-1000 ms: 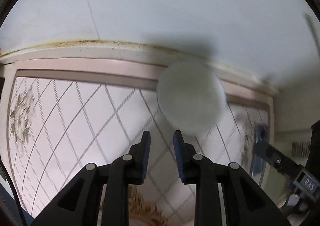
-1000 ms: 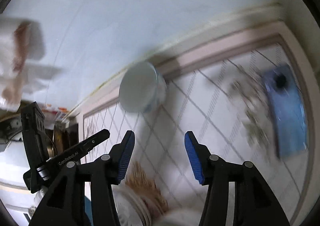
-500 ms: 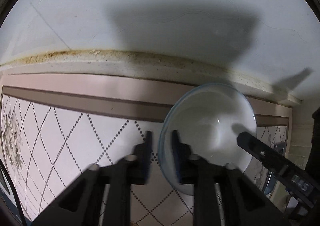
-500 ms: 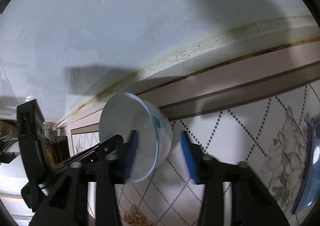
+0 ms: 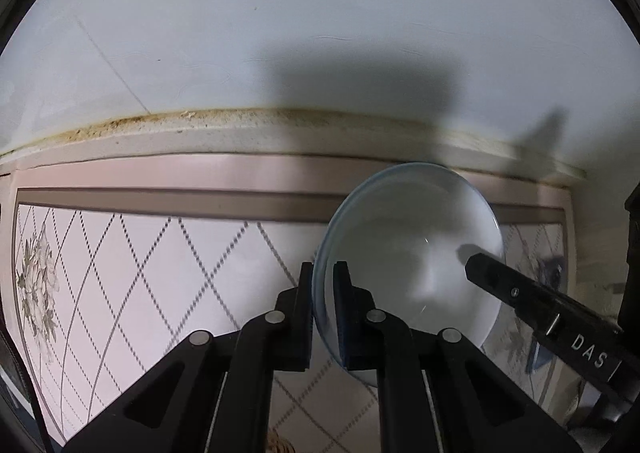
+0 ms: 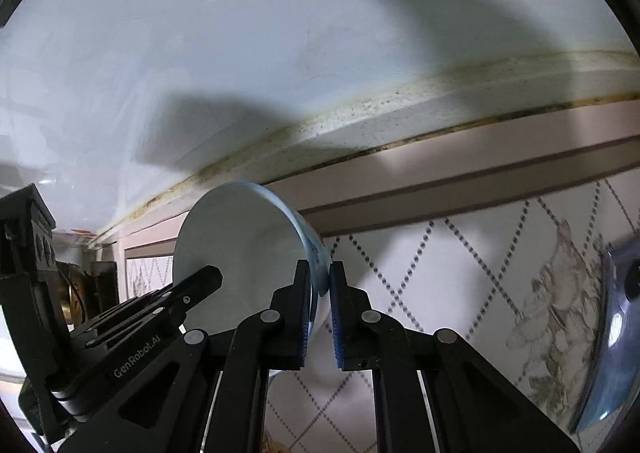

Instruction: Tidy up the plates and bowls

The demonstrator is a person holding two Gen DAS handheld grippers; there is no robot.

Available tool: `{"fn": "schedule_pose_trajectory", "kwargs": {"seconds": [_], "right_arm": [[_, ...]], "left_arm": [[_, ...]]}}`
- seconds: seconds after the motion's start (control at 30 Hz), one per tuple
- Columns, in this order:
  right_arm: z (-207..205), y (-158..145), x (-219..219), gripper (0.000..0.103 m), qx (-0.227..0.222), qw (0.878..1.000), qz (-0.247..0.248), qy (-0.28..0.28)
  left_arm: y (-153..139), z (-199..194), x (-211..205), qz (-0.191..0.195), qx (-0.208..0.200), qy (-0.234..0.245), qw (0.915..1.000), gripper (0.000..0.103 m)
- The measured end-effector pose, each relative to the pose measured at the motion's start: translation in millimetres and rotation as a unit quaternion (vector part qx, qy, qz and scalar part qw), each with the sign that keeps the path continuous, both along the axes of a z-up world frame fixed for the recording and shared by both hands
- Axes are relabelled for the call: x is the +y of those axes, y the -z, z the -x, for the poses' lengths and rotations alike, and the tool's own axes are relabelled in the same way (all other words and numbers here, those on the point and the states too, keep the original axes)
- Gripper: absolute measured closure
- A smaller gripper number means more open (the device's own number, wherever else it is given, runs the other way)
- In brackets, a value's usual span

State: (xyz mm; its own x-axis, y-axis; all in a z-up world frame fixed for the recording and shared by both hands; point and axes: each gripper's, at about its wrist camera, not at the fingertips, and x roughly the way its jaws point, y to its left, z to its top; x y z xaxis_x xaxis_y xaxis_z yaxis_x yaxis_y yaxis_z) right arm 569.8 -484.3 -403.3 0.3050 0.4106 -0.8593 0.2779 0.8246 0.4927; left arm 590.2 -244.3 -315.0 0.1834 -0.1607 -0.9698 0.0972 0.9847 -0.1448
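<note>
Both tongs pinch the same white bowl by its rim: the left tongs [image 5: 323, 285] on its left edge, the right tongs [image 6: 319, 289] on its right wall, the bowl [image 5: 412, 257] just in front of a stained seam under a pale wall [image 5: 320, 33]. Beneath it lies a desk [image 5: 132, 253] patterned with dotted diamonds and flowers. Only the right view shows the bowl's painted outside and a blue plate [image 6: 612, 337] at the right edge.

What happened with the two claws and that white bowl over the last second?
Both claws moved in on the white bowl and shut on its rim. The left claw, narrowly open and short of the bowl a second ago, now pinches one side of the rim. The right claw, wide open before, now pinches the opposite side. The patterned tabletop and the wall behind look unchanged.
</note>
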Motion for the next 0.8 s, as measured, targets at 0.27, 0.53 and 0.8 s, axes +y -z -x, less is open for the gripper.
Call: {"fn": "schedule_pose_trajectory", "kwargs": {"seconds": [0.27,0.53,0.8], "right_arm": [[65.1,-49.1,0.8,0.092,-0.023,1.0,0.013,0.002],[154.0,-99.3,-2.4,0.092,-0.044,0.998,0.037,0.014],[239.8,-126.3,-2.8,0.092,-0.056,0.997,0.044,0.038]], "left_arm": [[-44.3,64.6,-6.8,0.017,-0.026,0.044,0.9985,0.096],[-75.8,133.7,-27.6,0.039,-0.047,0.093,0.9937,0.096],[-87.2,197.3,-31.7,0.051,-0.049,0.127,0.9894,0.096]]}}
